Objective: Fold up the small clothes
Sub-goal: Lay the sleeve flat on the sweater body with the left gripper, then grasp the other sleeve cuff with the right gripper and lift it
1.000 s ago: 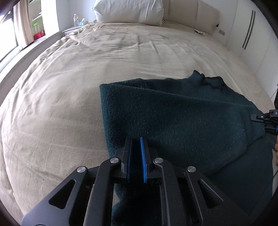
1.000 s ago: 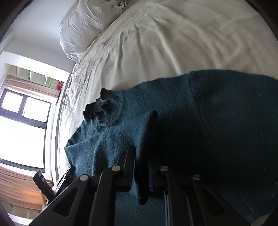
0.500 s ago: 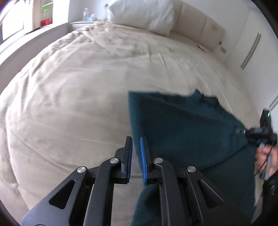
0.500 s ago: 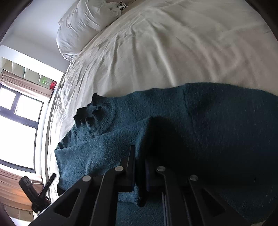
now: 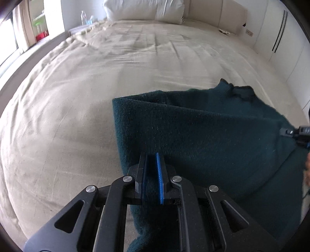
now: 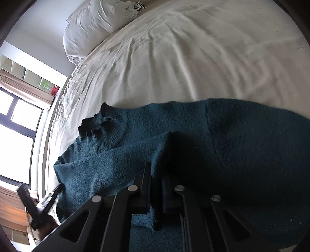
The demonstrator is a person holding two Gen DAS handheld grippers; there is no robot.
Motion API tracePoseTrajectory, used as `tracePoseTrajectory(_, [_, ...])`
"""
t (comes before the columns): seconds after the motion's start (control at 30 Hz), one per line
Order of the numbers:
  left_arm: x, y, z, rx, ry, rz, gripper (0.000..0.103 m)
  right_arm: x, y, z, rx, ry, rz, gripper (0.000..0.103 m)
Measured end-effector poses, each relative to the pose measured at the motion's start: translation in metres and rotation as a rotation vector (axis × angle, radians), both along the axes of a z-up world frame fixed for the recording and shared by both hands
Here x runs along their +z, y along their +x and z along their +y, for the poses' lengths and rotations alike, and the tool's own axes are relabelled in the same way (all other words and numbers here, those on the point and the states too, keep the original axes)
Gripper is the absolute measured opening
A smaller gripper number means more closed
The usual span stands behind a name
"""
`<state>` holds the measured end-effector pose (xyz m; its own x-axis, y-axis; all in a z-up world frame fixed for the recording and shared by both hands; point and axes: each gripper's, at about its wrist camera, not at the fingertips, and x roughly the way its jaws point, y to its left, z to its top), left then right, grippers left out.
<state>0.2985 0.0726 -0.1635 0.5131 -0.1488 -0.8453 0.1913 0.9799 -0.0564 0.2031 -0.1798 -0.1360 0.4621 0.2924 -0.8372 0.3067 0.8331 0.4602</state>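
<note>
A dark teal knit sweater (image 5: 203,135) lies on the cream bed sheet (image 5: 87,81), its ribbed collar (image 6: 100,124) pointing towards the window. One layer is lifted and stretched between both grippers. My left gripper (image 5: 153,155) is shut on the sweater's near left edge, with fabric filling the gap between its blue-padded fingers. My right gripper (image 6: 156,170) is shut on a raised fold of the sweater (image 6: 242,135), and knit hangs down between its jaws. From the left wrist view the right gripper (image 5: 290,132) shows at the right edge, pinching the cloth. The left gripper (image 6: 29,201) appears dimly at the lower left of the right wrist view.
White pillows (image 5: 143,8) lie at the head of the bed by a padded headboard (image 5: 222,13). A water bottle (image 5: 83,17) stands on the bedside ledge. A window (image 6: 15,126) runs along one side and white cupboard doors (image 5: 281,38) along the other. Bare sheet stretches beyond the sweater.
The left wrist view swung off to the left half a second ago and has come back over the sweater edge. The right jaws closed a little tighter on the fold.
</note>
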Motion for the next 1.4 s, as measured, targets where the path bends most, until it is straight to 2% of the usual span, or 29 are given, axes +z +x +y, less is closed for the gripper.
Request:
tracePoseTrajectory(0.17, [-0.003, -0.009, -0.006, -0.019, 0.045, -0.022, 0.009, -0.004, 0.000, -0.002, 0.001, 0.005, -0.005, 0.007])
tracePoseTrajectory(0.3, [-0.004, -0.010, -0.003, -0.017, 0.039, -0.024, 0.009, -0.005, -0.003, -0.006, 0.009, 0.024, -0.013, 0.008])
tracePoseTrajectory(0.37, [-0.003, -0.010, -0.002, -0.010, 0.032, -0.023, 0.009, -0.001, -0.008, -0.010, -0.005, 0.024, -0.003, 0.013])
tracePoseTrajectory(0.4, [-0.002, -0.010, -0.001, -0.006, 0.022, -0.022, 0.009, 0.003, -0.012, -0.013, -0.024, 0.008, -0.002, 0.014])
tracePoseTrajectory(0.43, [0.002, -0.011, 0.000, 0.001, 0.007, -0.025, 0.009, 0.011, -0.019, -0.016, -0.064, -0.043, 0.004, 0.022])
tracePoseTrajectory(0.47, [0.008, -0.012, 0.001, 0.005, -0.007, -0.039, 0.009, 0.018, -0.025, -0.017, -0.099, -0.094, 0.002, 0.024])
tracePoseTrajectory(0.53, [0.019, -0.012, -0.001, 0.003, -0.014, -0.079, 0.009, 0.039, -0.034, -0.013, -0.135, -0.171, -0.050, 0.024])
tracePoseTrajectory(0.6, [0.022, -0.009, -0.009, -0.013, -0.009, -0.088, 0.009, 0.052, -0.032, 0.005, -0.078, -0.120, -0.120, 0.024])
tracePoseTrajectory(0.7, [0.005, 0.001, -0.024, -0.028, 0.034, -0.032, 0.009, 0.053, -0.017, 0.047, 0.087, -0.020, -0.178, 0.028])
tracePoseTrajectory(0.77, [-0.006, -0.001, -0.026, -0.034, 0.050, -0.048, 0.009, 0.034, -0.008, 0.065, 0.152, 0.036, -0.172, 0.042])
tracePoseTrajectory(0.8, [-0.008, -0.004, -0.025, -0.039, 0.047, -0.067, 0.009, 0.015, -0.003, 0.069, 0.162, 0.044, -0.119, 0.042])
tracePoseTrajectory(0.83, [-0.008, -0.006, -0.023, -0.042, 0.042, -0.070, 0.009, 0.002, -0.003, 0.067, 0.142, 0.031, -0.079, 0.024])
tracePoseTrajectory(0.87, [-0.006, -0.007, -0.021, -0.045, 0.034, -0.063, 0.009, -0.003, -0.008, 0.060, 0.118, 0.032, -0.090, 0.008])
tracePoseTrajectory(1.0, [0.003, -0.011, -0.009, -0.020, -0.027, -0.039, 0.009, 0.000, -0.051, -0.001, -0.048, 0.138, -0.139, 0.008])
tracePoseTrajectory(1.03, [0.009, -0.016, -0.007, -0.007, -0.045, -0.053, 0.009, 0.010, -0.074, -0.024, -0.123, 0.115, -0.164, 0.021])
tracePoseTrajectory(1.07, [0.016, -0.021, -0.006, -0.008, -0.067, -0.074, 0.009, 0.019, -0.094, -0.041, -0.181, 0.098, -0.190, 0.046])
tracePoseTrajectory(1.1, [0.026, -0.030, -0.007, -0.020, -0.097, -0.110, 0.009, 0.027, -0.119, -0.061, -0.249, 0.093, -0.229, 0.055])
tracePoseTrajectory(1.13, [0.033, -0.034, -0.010, -0.029, -0.111, -0.131, 0.009, 0.036, -0.156, -0.091, -0.356, 0.096, -0.281, 0.061])
tracePoseTrajectory(1.2, [0.045, -0.045, -0.017, -0.052, -0.145, -0.163, 0.009, 0.043, -0.216, -0.137, -0.529, 0.093, -0.312, 0.061])
tracePoseTrajectory(1.27, [0.055, -0.053, -0.024, -0.065, -0.186, -0.174, 0.015, 0.040, -0.271, -0.177, -0.694, 0.107, -0.314, 0.061])
tracePoseTrajectory(1.3, [0.058, -0.057, -0.028, -0.065, -0.207, -0.177, 0.029, 0.036, -0.292, -0.192, -0.759, 0.118, -0.306, 0.061])
tracePoseTrajectory(1.33, [0.062, -0.061, -0.031, -0.058, -0.240, -0.176, 0.059, 0.031, -0.316, -0.208, -0.831, 0.134, -0.290, 0.061])
tracePoseTrajectory(1.4, [0.071, -0.072, -0.037, -0.039, -0.292, -0.211, 0.083, 0.020, -0.359, -0.232, -0.954, 0.187, -0.298, 0.058])
